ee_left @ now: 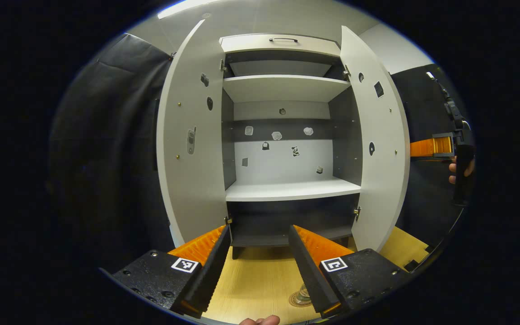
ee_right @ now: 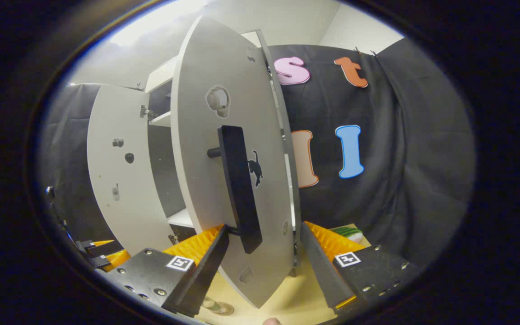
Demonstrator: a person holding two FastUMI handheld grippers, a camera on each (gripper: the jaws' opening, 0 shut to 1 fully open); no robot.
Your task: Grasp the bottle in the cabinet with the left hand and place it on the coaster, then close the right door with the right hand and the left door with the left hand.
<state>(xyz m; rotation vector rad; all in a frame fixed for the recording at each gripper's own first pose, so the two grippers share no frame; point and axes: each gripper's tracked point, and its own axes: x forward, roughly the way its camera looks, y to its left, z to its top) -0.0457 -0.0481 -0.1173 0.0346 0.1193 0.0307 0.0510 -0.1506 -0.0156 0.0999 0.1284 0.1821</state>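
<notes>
White laminate doors are standing wide on the cabinet (ee_left: 287, 189), and its shelves are carrying no bottle. The bottle (ee_left: 304, 294) is sitting on the coaster (ee_left: 299, 300) on the wooden table (ee_left: 260, 280), near and just right of centre in the left gripper view, partly hidden behind that gripper's right finger; this suggests the placing step is done.

The left gripper (ee_left: 260, 257) is hanging back from the cabinet with its fingers spread and pinching nothing, probably waiting its turn for the left door (ee_left: 192, 149).

The right gripper (ee_right: 264, 262) is working at the right door (ee_right: 228, 180), seen edge-on and close in the right gripper view. Its fingers are spread on either side of the door's lower edge, the black handle (ee_right: 238, 185) standing just above the left one. Whether either finger is touching the panel, I cannot tell. Straddling the door this way would let a sideways sweep push it shut without any grasp.
</notes>
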